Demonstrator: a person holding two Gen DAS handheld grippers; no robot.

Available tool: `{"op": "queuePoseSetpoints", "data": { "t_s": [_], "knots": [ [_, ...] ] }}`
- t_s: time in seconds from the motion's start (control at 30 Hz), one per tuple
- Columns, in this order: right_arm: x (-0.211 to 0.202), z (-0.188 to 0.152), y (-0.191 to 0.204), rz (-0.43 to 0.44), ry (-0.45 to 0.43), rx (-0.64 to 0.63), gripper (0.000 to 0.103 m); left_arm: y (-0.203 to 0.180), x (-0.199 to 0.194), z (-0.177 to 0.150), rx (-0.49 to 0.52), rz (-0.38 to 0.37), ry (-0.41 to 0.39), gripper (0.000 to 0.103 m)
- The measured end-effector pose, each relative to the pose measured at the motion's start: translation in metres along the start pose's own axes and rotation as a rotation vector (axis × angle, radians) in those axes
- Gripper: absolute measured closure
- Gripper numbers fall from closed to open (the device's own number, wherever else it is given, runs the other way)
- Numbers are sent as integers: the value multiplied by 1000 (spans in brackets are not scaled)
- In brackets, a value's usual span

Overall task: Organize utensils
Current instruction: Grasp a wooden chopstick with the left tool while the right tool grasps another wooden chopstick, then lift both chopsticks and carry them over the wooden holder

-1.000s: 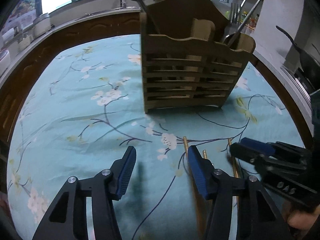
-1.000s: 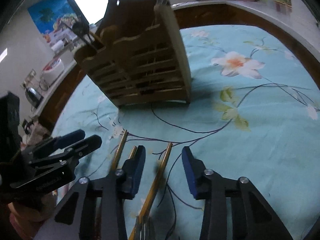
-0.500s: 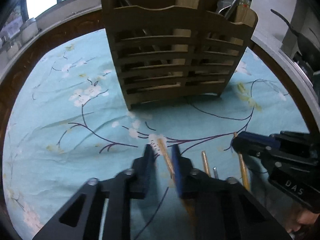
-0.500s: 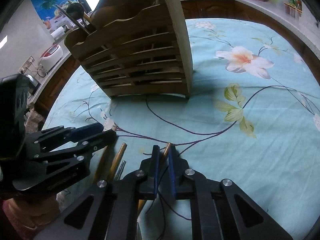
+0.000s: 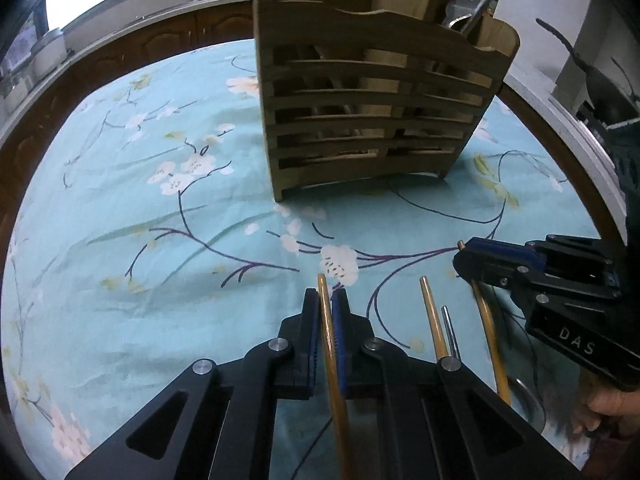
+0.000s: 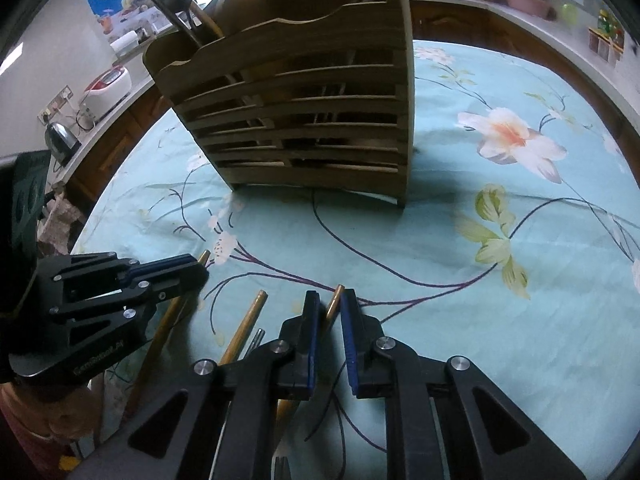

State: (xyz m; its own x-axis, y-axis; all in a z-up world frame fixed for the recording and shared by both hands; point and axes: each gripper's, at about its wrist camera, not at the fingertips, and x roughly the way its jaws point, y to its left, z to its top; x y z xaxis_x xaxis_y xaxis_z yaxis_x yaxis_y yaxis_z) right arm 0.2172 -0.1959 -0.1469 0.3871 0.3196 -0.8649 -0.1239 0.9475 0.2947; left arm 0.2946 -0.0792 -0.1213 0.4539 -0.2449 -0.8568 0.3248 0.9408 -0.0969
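Note:
A slatted wooden utensil holder stands at the far side of the flowered teal tablecloth, with several utensils in it. My left gripper is shut on a thin gold handle that lies on the cloth; the right wrist view shows this gripper at the left. My right gripper has another gold handle between its pads. Its jaws are opening: the handle leans on the left pad, with a gap to the right one. The left wrist view shows that gripper from the side.
Between the two held handles lie one more gold handle and a thin silver one. A person's hand shows at the lower right. A counter rings the table, with a rice cooker and a kettle.
Both grippers closed from wide open, each around a gold handle. The left one sank closer to the cloth and holder. The right jaws have parted slightly since half a second ago.

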Motion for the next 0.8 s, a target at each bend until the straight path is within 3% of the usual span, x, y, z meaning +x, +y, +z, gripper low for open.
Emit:
{"op": "queuePoseSetpoints", "data": {
  "t_s": [0.33,0.8],
  "knots": [
    [-15,0,-9,48,-39,68,96,2,-19,-7,-5,3,-26,99],
    [-83,1,4,106,-209,87,97,30,-119,-34,-136,-68,-184,99]
  ]
}}
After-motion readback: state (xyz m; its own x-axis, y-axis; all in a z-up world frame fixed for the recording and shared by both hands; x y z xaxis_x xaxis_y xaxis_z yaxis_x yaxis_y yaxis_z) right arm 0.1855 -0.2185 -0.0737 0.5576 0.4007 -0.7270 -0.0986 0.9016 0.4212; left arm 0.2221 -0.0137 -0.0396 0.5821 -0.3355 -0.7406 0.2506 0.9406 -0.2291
